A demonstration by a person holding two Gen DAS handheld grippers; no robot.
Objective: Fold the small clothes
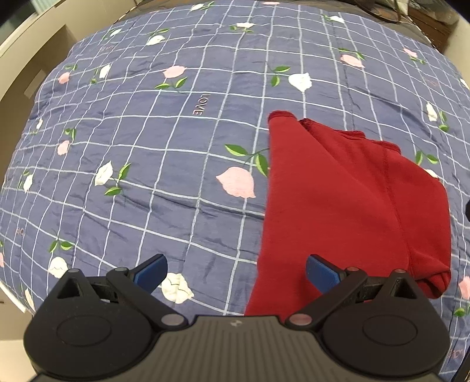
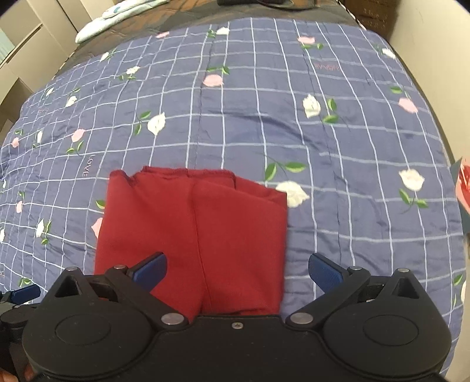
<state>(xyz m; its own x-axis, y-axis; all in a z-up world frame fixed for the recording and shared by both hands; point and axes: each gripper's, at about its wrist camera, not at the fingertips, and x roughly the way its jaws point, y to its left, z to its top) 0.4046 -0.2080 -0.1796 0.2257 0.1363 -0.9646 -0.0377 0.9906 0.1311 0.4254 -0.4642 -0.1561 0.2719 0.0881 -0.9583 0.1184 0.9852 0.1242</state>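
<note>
Lying on quilt: one folded red garment; two grippers spread

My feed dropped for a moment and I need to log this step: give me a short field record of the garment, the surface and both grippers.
garment: dark red garment, partly folded, layered edges at its far end
surface: blue checked quilt with a flower print, on a bed
garment position: lying flat on the quilt, not lifted
left gripper: open, holding nothing; the garment lies to its right, under the right finger
right gripper: open, holding nothing, above the garment's near end
other items: pale cloth at the far edge of the bed
</note>
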